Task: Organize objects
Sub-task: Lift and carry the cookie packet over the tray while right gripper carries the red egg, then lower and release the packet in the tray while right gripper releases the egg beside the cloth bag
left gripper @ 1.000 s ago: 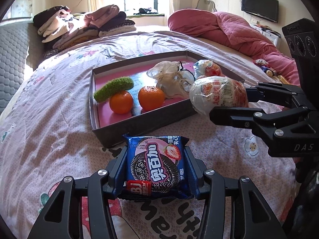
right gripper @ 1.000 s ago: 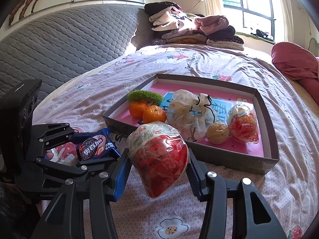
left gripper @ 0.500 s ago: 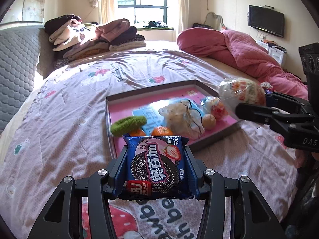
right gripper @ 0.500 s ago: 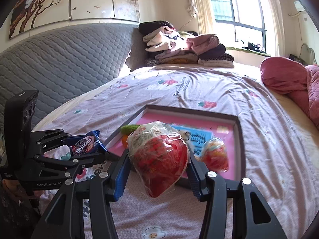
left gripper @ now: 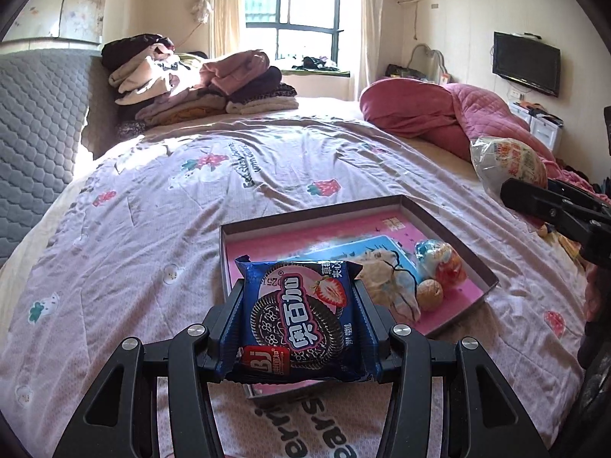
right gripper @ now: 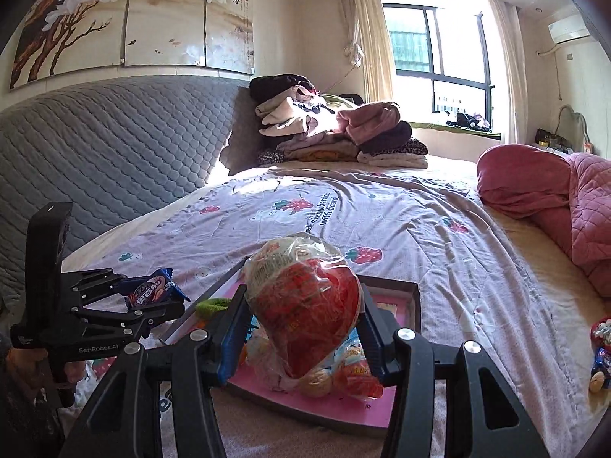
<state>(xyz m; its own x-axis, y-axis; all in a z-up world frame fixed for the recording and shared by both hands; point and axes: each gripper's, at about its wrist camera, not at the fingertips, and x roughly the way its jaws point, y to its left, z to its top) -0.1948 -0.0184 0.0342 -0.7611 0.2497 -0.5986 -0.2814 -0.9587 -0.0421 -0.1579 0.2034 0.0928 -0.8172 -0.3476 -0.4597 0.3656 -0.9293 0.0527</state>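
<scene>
left gripper (left gripper: 299,311) jaws clenched on blue cookie packet (left gripper: 301,320) | right gripper (right gripper: 303,328) jaws grasping red clear-wrapped snack bag (right gripper: 305,305) | both above shallow grey pink-lined tray (left gripper: 450,236) on bed | lower into bare far tray floor, release gently

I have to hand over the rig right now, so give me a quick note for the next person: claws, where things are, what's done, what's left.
Left claw: shut on the cookie pack, held above the near end of the tray.
Right claw: shut on the red snack bag, also held above the tray.
Tray sits on the bed. In it: a clear bag, a walnut, a small wrapped snack, a green item.
Done: both packs picked up.
Left: probably set both down in the tray, then release.
</scene>
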